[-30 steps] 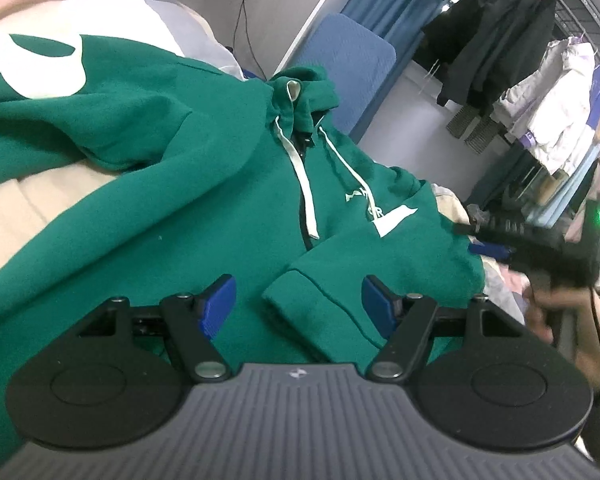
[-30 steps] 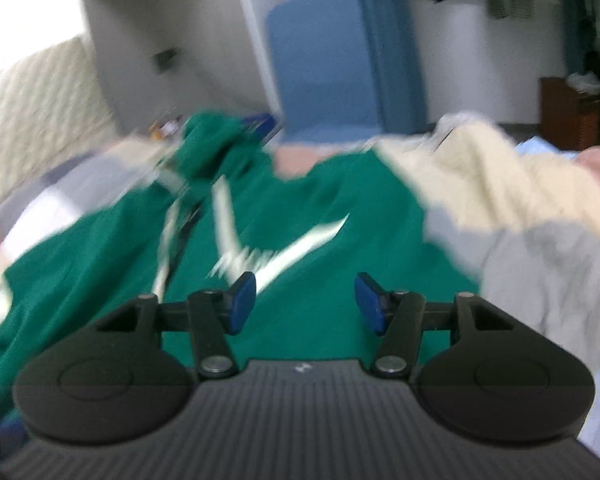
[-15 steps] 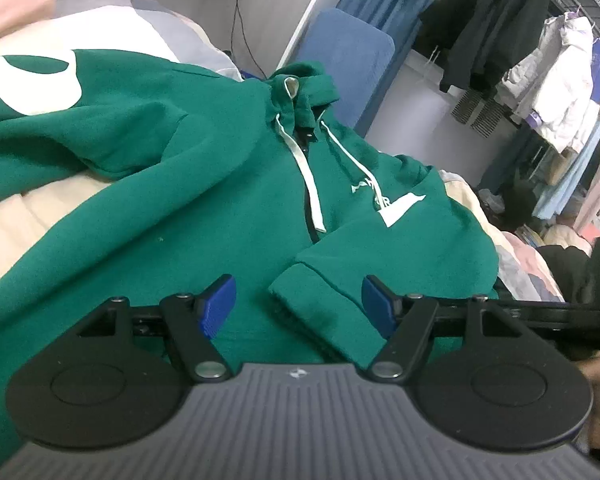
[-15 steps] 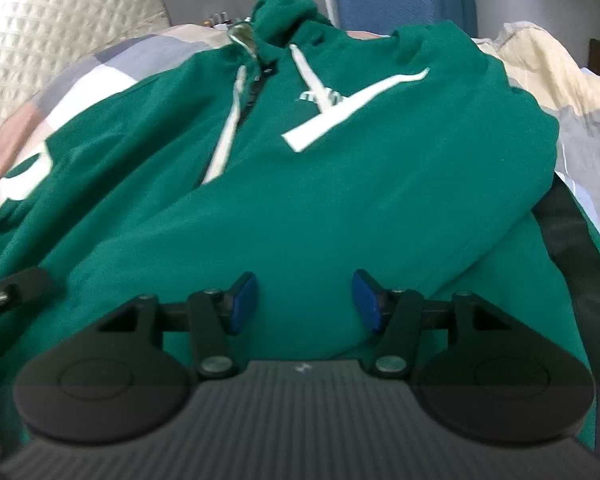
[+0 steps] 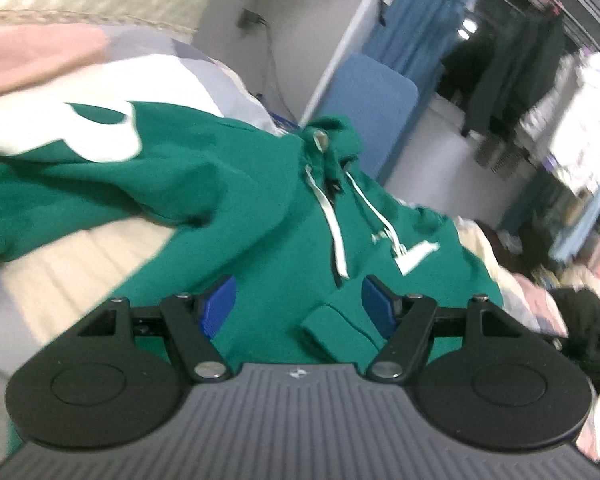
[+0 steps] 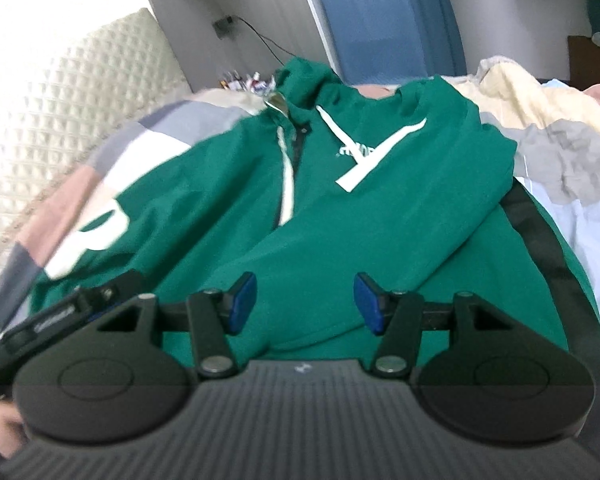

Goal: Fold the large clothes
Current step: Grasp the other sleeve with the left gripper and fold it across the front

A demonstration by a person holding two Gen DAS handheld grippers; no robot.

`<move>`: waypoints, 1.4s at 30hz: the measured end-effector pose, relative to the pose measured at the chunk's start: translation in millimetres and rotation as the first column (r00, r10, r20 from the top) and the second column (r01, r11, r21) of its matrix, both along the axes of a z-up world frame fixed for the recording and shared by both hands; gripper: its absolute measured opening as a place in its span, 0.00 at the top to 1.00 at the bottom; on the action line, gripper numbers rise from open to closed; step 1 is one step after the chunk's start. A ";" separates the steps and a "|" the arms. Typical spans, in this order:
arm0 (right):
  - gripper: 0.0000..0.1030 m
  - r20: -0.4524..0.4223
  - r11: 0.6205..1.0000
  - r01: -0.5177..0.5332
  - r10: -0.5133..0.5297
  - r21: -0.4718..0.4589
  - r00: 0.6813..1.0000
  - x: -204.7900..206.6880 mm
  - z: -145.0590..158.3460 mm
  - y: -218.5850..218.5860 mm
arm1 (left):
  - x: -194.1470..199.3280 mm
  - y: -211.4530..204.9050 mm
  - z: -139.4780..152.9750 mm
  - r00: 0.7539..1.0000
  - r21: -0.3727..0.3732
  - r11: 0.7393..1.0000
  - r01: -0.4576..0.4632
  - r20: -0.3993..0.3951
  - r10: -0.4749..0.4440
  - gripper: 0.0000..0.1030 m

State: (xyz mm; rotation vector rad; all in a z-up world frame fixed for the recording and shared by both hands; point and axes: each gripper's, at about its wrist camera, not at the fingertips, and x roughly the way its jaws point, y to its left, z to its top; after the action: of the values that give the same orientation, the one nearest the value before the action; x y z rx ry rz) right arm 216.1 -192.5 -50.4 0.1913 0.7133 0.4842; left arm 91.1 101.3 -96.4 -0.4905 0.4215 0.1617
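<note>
Green zip-front hoodie with white drawstrings (image 6: 340, 216) lies spread on a patchwork quilted bedspread (image 6: 560, 160), one sleeve folded across its chest.
Left gripper (image 5: 298, 304) and right gripper (image 6: 304, 304) both hover over it, blue pads apart, nothing held.

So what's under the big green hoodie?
The green hoodie lies on a patchwork quilt of cream, grey, pink and pale blue patches. Whatever is beneath its middle is covered.
</note>
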 end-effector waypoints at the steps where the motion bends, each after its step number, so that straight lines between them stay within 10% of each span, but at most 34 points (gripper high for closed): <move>1: 0.45 0.010 1.000 0.001 -0.001 -0.003 1.000 -4.4 1.5 0.5 | -5.3 4.0 2.3 1.000 -0.010 0.999 -0.030 0.003 0.030 0.28; 13: 0.45 0.018 0.995 -0.031 0.033 -0.092 0.999 -23.3 -10.9 11.9 | -45.8 66.5 -8.3 0.895 -0.180 0.879 -0.442 -0.159 0.418 0.28; 23: 0.26 -0.056 0.996 -0.008 0.003 -0.087 0.998 -11.3 -26.2 9.8 | -70.6 109.6 -42.7 0.815 -0.497 0.656 -0.568 -0.231 0.531 0.21; 33: 0.26 -0.089 0.991 -0.055 0.044 -0.125 0.995 -9.2 -39.8 24.2 | -76.3 132.1 -58.6 0.787 -0.659 0.504 -0.558 -0.228 0.573 0.21; 40: 0.26 -0.110 0.990 -0.058 0.044 -0.127 0.993 -5.5 -44.7 23.9 | -87.9 154.0 -70.3 0.677 -0.687 0.367 -0.627 -0.248 0.692 0.25; 42: 0.26 -0.109 0.990 -0.058 0.044 -0.129 0.993 -5.0 -44.6 24.3 | -88.0 159.5 -73.4 0.649 -0.682 0.338 -0.649 -0.264 0.713 0.42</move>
State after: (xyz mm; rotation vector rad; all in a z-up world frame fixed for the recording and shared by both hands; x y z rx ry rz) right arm 211.1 -168.2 -95.0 0.0753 0.8529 0.4764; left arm 3.0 260.8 -169.8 -1.5007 0.1403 0.8326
